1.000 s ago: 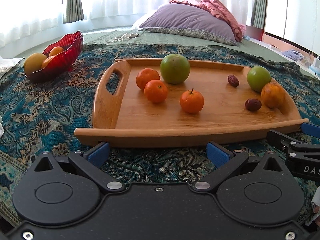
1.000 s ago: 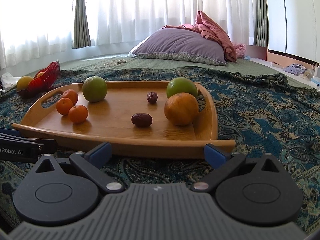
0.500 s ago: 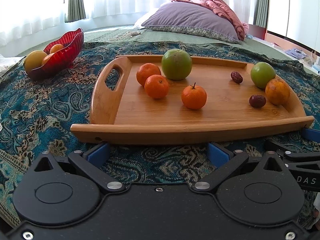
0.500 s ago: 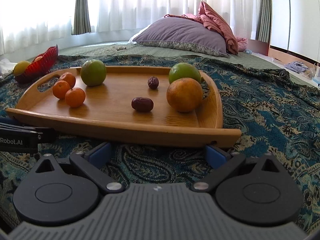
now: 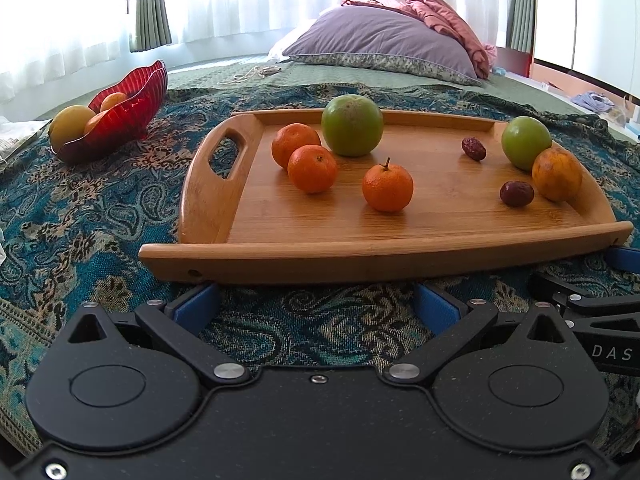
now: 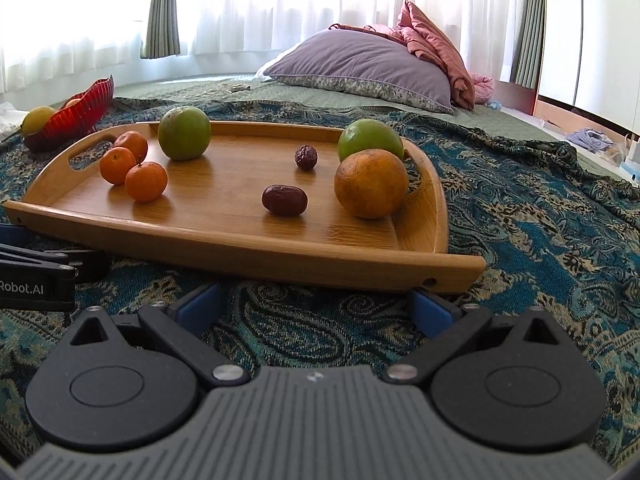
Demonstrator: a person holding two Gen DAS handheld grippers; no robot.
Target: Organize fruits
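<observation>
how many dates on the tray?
2. One date lies near the tray's front edge, left of the big orange. The other date sits farther back, mid-tray. None looks hidden behind the fruit, though I can't rule that out.

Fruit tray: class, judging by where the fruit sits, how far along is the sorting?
Possibly done: the red bowl already holds some yellow-orange fruit. In hand: nothing; the left tongs and right tongs are open, short of the wooden tray. Left: three mandarins, two green fruits, an orange and two dates.
</observation>
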